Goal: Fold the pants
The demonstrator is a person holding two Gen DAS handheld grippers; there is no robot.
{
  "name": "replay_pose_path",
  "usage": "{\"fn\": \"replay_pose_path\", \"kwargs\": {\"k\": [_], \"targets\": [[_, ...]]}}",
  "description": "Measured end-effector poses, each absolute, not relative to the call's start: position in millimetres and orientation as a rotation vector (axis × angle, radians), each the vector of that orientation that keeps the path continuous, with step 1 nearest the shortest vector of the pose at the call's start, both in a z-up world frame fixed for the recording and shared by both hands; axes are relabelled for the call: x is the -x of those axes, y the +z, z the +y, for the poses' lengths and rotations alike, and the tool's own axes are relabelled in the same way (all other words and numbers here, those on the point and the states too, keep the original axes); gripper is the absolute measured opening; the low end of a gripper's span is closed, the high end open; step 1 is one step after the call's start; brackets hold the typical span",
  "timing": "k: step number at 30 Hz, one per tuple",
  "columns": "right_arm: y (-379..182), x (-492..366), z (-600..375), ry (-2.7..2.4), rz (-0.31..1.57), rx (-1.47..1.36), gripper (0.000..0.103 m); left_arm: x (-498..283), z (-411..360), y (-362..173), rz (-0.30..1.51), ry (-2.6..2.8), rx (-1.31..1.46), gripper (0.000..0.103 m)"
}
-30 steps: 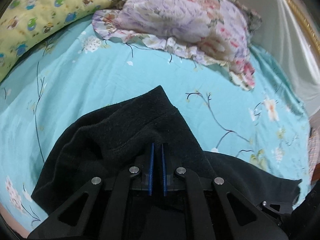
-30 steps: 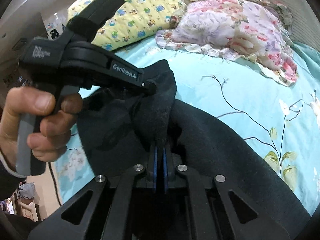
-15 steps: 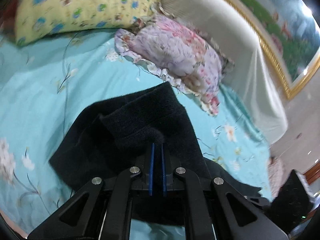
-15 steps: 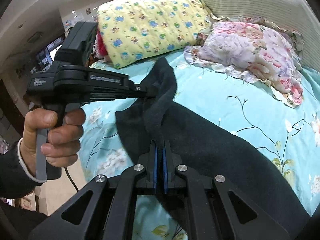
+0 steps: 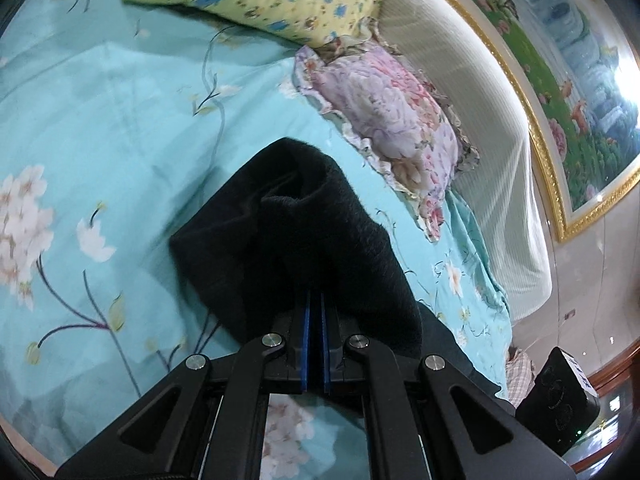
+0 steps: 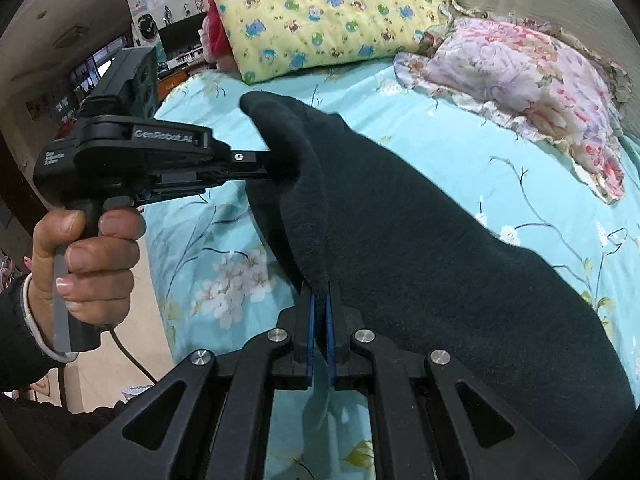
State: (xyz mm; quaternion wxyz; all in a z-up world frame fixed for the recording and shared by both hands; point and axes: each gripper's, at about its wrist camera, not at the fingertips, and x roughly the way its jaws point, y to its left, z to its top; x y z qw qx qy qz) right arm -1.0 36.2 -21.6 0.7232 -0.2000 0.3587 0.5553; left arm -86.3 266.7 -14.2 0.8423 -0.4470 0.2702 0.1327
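Observation:
The black pants (image 5: 320, 236) hang lifted above the turquoise floral bedsheet (image 5: 100, 128). My left gripper (image 5: 314, 300) is shut on one edge of the cloth, which drapes forward over its fingers. My right gripper (image 6: 319, 300) is shut on another part of the pants (image 6: 420, 240), which spread down to the right over the bed. In the right wrist view the left gripper (image 6: 276, 168) comes in from the left, held by a hand, and pinches the cloth's raised top corner. The two grips are apart and the fabric is stretched between them.
A yellow cartoon-print pillow (image 6: 320, 12) and a pink floral pillow (image 6: 520, 76) lie at the head of the bed. A cream headboard (image 5: 480, 128) and a gold-framed picture (image 5: 568, 92) stand behind. The bed's edge and the floor (image 6: 120, 340) are at the left.
Both grippers have risen and drawn apart with the pants held. The cloth has come up off the sheet and is pulled tighter between them. The left gripper has swung leftward.

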Motion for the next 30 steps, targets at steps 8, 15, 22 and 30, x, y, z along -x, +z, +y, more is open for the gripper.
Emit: {"fn": "replay_pose_path", "kwargs": {"k": [8,15,22,30], "targets": [[-34.6,-2.7,40.9,1.218,0.834,0.441,0.006,90.5,269.9,-28.7,0.591,0.274,0.969,0.003],[-35.2,-2.8,41.6,1.204,0.841,0.438,0.009,102.1,268.7,-22.7,0.609,0.301,0.944,0.002],[-28.0,-0.2,33.8,1.199,0.835,0.395,0.047,116.9,263.4,-1.9,0.612,0.328,0.874,0.013],[-8.6,-6.1,13.7,1.19,0.804,0.299,0.048,123.3,259.1,3.0,0.627,0.319,0.898,0.026]]}}
